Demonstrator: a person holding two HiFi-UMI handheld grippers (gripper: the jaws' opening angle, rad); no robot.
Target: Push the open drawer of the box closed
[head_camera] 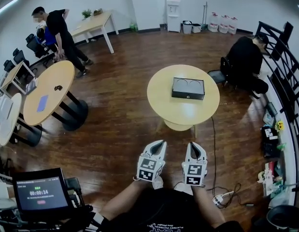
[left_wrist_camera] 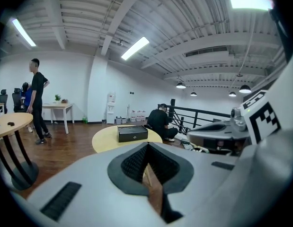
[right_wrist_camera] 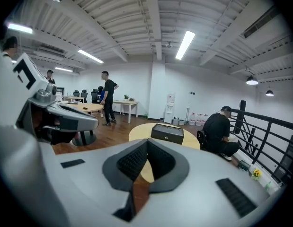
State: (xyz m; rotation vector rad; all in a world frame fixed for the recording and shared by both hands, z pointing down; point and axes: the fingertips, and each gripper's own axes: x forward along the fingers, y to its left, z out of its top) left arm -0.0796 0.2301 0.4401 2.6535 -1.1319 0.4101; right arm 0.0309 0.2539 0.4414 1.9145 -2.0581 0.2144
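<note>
— From up top, where are the claws?
— Low in the head view, both held out in front of the person, over the wooden floor (head_camera: 115, 129). The left gripper (head_camera: 162, 143) and the right gripper (head_camera: 194, 146) sit side by side. Their tips point towards the round table (head_camera: 161, 103), well short of it, touching nothing.
— And the box?
— The black box (head_camera: 188, 88) lies on that table, a bit right of centre, its front with a small knob turned towards the person. Whether the drawer stands out I can't tell from this far off. A seated person in black (head_camera: 245, 57) is just beyond the table on the right.
— What does the left gripper view say?
— The left gripper (left_wrist_camera: 147, 146) has its jaws brought together, tips meeting, with only a thin sliver of floor showing lower down between the pads. Nothing is in them. The black box (left_wrist_camera: 132, 133) shows well beyond the tips, on the round table (left_wrist_camera: 102, 141). The other gripper juts in from the right edge.
— And the right gripper view?
— Same story: the right gripper (right_wrist_camera: 146, 144) is closed tip to tip and holds nothing. Table and floor peek through the narrow gap beneath the tips. The black box (right_wrist_camera: 167, 133) sits straight ahead, far from the jaws. The seated person in black (right_wrist_camera: 220, 131) is to its right and a standing person (right_wrist_camera: 107, 98) is off to the left
</note>
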